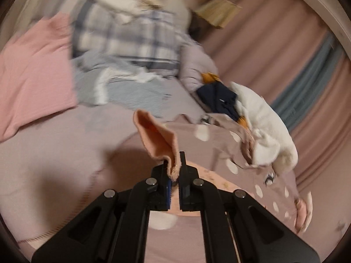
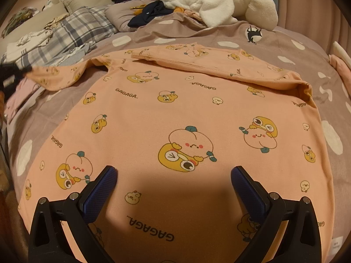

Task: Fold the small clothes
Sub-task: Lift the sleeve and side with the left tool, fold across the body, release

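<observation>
Two wrist views of a peach printed shirt point(image 2: 175, 114) spread flat on a bed point(image 2: 285, 37) covered in mauve bedding with white spots. The shirt occupies the middle of the bed and reaches its near edge; its cartoon print and the word "GAGAGA" face up. One sleeve point(image 2: 197, 62) is folded inward across the far part of the garment. The opposite sleeve point(image 2: 57, 76) stretches toward the bed's left edge, where the left claw point(image 2: 9, 81) appears dark and blurred. In the left wrist view the left claw point(image 1: 174, 171) is clamped together on the peach sleeve cuff point(image 1: 158, 140), which stands up between its fingers, raised clear of the bedding. The right claw point(image 2: 173, 175) hangs over the near part of the shirt with its blue pads point(image 2: 103, 188) wide apart and nothing between them; whether the tips touch the cloth cannot be told. Toward the far edge of the bed lie a white fleece garment point(image 2: 221, 6), a dark navy garment point(image 2: 149, 13) and a plaid pillow point(image 2: 81, 26).
</observation>
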### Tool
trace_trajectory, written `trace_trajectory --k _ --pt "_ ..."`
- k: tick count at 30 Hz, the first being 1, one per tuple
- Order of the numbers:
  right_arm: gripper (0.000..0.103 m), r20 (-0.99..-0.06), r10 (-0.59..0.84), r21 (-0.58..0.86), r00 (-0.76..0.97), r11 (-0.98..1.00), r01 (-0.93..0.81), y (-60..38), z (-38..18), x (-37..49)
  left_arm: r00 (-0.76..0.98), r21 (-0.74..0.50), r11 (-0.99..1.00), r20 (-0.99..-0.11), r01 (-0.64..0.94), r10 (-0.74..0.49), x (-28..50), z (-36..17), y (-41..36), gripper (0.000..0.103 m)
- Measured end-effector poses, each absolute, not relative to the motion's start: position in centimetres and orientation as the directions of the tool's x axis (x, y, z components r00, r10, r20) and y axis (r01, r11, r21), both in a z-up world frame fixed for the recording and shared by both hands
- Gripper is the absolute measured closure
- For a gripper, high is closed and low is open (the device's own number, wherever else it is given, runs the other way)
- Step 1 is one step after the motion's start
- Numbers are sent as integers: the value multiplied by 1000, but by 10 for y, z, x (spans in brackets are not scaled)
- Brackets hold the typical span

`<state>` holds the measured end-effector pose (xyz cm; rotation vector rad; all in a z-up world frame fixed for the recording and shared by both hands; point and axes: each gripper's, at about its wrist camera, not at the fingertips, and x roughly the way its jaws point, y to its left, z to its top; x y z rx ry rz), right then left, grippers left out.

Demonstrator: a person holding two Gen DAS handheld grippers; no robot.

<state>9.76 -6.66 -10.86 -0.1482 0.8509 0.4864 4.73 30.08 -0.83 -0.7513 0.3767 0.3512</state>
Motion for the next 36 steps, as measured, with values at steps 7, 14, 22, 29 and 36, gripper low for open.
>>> trace_trajectory --k 7,14,22,29,36 --pt "0 -719 435 164 542 864 -476 -80 -104 99 879 -518 775 -466 -362 100 100 32 227 99" --pt "0 -668 476 194 571 853 -484 -105 -83 88 844 -425 854 -535 -299 30 149 47 150 99" --pt "0 -612 441 173 656 884 -434 -147 -67 87 801 -490 836 -589 -246 -109 195 28 75 99" --pt "0 -601 460 274 653 887 -372 -187 -69 91 782 -382 909 -613 -167 -114 214 30 -10 99" --pt "0 -607 418 300 676 908 -292 -228 -73 85 743 -355 928 -650 -109 -162 241 18 -72 98"
